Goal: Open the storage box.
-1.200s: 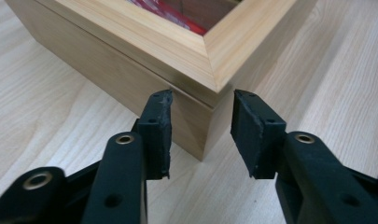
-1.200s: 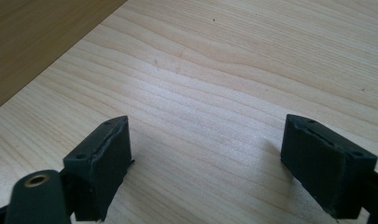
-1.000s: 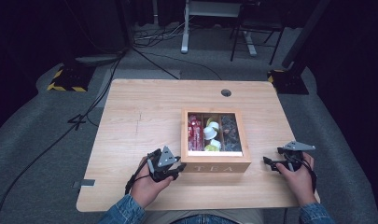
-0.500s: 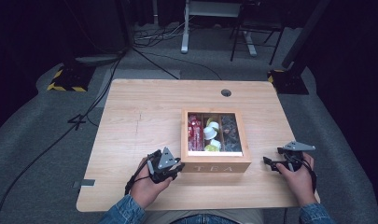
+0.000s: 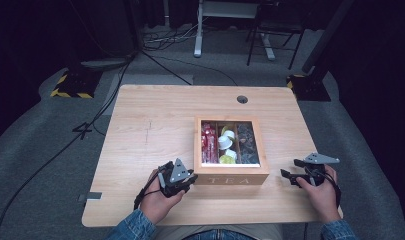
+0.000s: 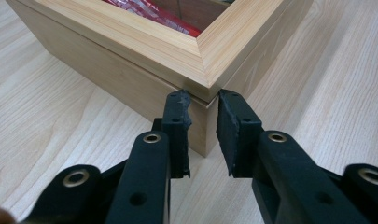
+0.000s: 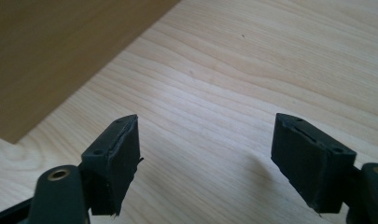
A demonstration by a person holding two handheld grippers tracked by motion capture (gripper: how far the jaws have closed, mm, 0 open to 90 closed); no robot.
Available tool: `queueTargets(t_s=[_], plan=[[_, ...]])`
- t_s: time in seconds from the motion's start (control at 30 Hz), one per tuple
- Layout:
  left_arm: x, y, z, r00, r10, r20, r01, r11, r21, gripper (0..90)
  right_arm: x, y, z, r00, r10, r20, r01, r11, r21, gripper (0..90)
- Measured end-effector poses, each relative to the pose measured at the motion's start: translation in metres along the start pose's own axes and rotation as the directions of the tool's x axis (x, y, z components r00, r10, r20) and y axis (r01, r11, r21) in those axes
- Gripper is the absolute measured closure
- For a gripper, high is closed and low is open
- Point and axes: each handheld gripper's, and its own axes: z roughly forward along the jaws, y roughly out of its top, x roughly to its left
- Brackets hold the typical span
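Table (image 5: pixel 155 125): light wood, round cable hole (image 5: pixel 242 99) near the far edge.
Floor (image 5: pixel 35 150): grey carpet, black cables (image 5: pixel 50 160) trailing.
Yellow-black striped block (image 5: pixel 70 86): beyond the table's left corner.

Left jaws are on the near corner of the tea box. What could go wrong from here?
1. The left gripper's jaws have just been closing and pinch only the sharp corner of the tea box; they may slip off it.
2. They sit mostly below the lid seam, so a lift could drag the whole box.
3. The right gripper, jaws just closing slightly on nothing, is apart from the box, so it may slide on the table.
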Motion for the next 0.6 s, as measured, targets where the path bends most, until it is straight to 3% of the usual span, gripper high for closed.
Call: queueTargets(t_s=[0.17, 0.33, 0.4, 0.6], plan=[[0.001, 0.001, -0.002, 0.9999, -0.010, 0.005, 0.010, 0.9999, -0.013, 75.8, 0.015, 0.010, -0.009, 0.9969, -0.044, -0.066, 0.042, 0.998, -0.036, 25.1], [0.002, 0.004, -0.004, 1.0000, 0.000, -0.001, 0.000, 0.9996, -0.027, 76.1, 0.025, 0.020, -0.020, 0.9923, -0.076, -0.098, 0.070, 0.996, -0.061, 22.8], [0.002, 0.006, -0.005, 1.0000, 0.006, -0.007, -0.006, 0.9995, -0.032, 76.0, 0.034, 0.027, -0.029, 0.9874, -0.089, -0.131, 0.079, 0.994, -0.077, 20.8], [0.004, 0.009, -0.006, 0.9999, 0.008, -0.007, -0.009, 0.9990, -0.043, 75.9, 0.050, 0.036, -0.036, 0.9769, -0.123, -0.175, 0.108, 0.990, -0.093, 19.3]])
